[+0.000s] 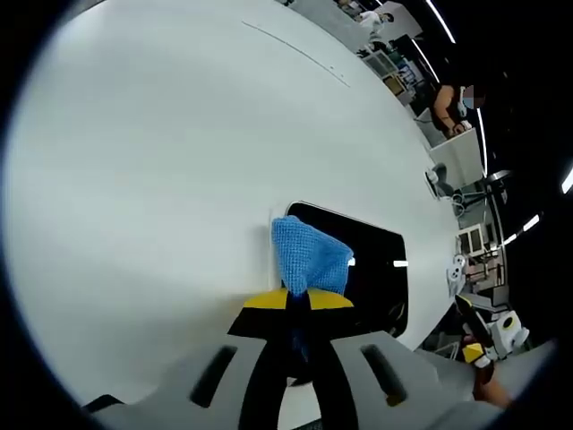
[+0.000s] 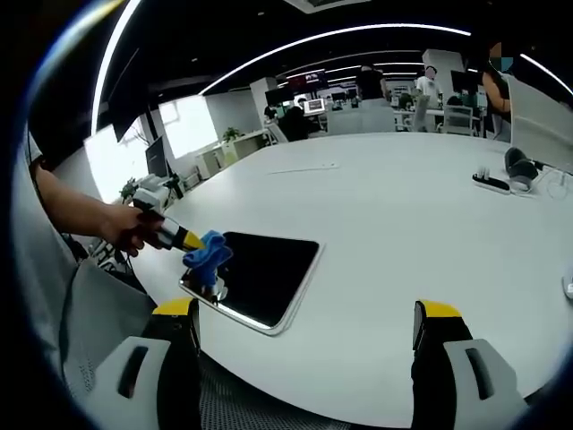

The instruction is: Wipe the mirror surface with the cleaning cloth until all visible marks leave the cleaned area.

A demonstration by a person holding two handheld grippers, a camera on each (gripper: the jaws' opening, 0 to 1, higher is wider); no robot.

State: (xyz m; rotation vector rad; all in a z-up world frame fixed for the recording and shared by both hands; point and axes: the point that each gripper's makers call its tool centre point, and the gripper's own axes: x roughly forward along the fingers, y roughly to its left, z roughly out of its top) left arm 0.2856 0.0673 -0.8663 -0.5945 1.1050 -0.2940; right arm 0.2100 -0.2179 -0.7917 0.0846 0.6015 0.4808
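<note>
A blue cleaning cloth (image 1: 309, 255) is pinched between the yellow-tipped jaws of my left gripper (image 1: 298, 301), which is shut on it. The cloth rests over the near edge of a dark rectangular mirror (image 1: 380, 269) lying flat on the white table (image 1: 161, 161). In the right gripper view, a hand brings the left gripper (image 2: 182, 238) in from the left and presses the cloth (image 2: 208, 255) onto the left end of the mirror (image 2: 264, 273). My right gripper (image 2: 307, 313) hangs open and wide in front of the mirror, holding nothing.
The table edge (image 2: 295, 399) runs close below the mirror. Headphones (image 2: 521, 166) and a small device (image 2: 491, 182) lie at the far right of the table. People and desks fill the room behind.
</note>
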